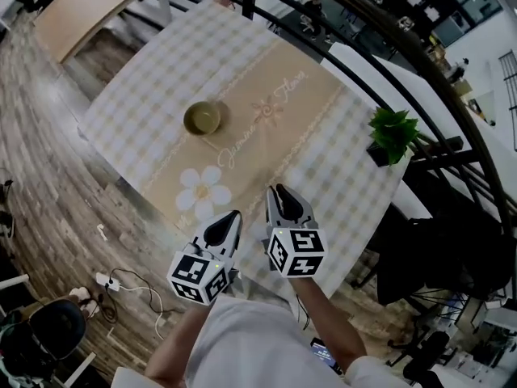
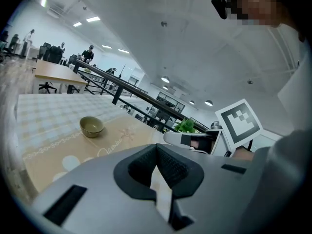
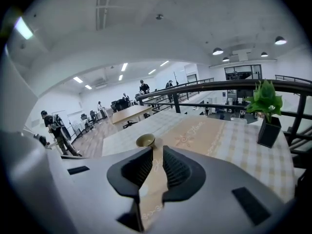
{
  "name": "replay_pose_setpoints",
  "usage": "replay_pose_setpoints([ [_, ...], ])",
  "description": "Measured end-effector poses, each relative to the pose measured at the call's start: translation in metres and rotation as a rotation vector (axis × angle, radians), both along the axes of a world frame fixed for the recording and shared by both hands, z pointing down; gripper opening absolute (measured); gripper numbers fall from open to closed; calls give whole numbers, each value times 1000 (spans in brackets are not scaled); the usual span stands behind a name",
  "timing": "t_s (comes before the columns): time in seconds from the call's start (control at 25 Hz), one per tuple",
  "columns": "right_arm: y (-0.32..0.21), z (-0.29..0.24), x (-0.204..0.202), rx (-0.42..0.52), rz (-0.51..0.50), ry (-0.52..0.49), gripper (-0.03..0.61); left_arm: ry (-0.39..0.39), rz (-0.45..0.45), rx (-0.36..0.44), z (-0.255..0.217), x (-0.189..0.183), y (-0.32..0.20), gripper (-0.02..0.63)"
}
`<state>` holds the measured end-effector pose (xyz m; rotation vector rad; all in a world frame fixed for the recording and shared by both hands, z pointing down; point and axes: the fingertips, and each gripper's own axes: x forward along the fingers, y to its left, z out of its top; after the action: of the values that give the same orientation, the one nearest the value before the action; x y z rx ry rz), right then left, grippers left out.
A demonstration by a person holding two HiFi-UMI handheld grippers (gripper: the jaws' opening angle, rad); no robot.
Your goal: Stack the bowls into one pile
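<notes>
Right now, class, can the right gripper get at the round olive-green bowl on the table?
Probably yes: only bare tablecloth lies between the right gripper and the olive-green bowl, and its jaws hold nothing.

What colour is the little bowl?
The small round bowl is olive green, clearest in the head view.

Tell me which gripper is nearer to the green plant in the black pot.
Right. The right gripper is below-left of the green plant in its black pot in the head view; the left gripper lies farther left, beyond it.
</notes>
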<state>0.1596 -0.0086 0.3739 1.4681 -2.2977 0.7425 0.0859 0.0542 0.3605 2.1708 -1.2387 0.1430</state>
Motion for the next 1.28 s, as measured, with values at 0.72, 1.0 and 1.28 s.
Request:
replay_pose_setpoints([
  [0.72, 104, -58, 139, 104, 189, 61, 83, -5, 198, 79, -59, 114, 57, 17],
  [1.0, 139, -61, 188, 131, 239, 68, 83, 2, 293, 105, -60, 167, 83, 17],
  [1.28, 188, -64, 213, 132, 300, 55, 83, -50, 326, 187, -79, 192, 113, 17],
])
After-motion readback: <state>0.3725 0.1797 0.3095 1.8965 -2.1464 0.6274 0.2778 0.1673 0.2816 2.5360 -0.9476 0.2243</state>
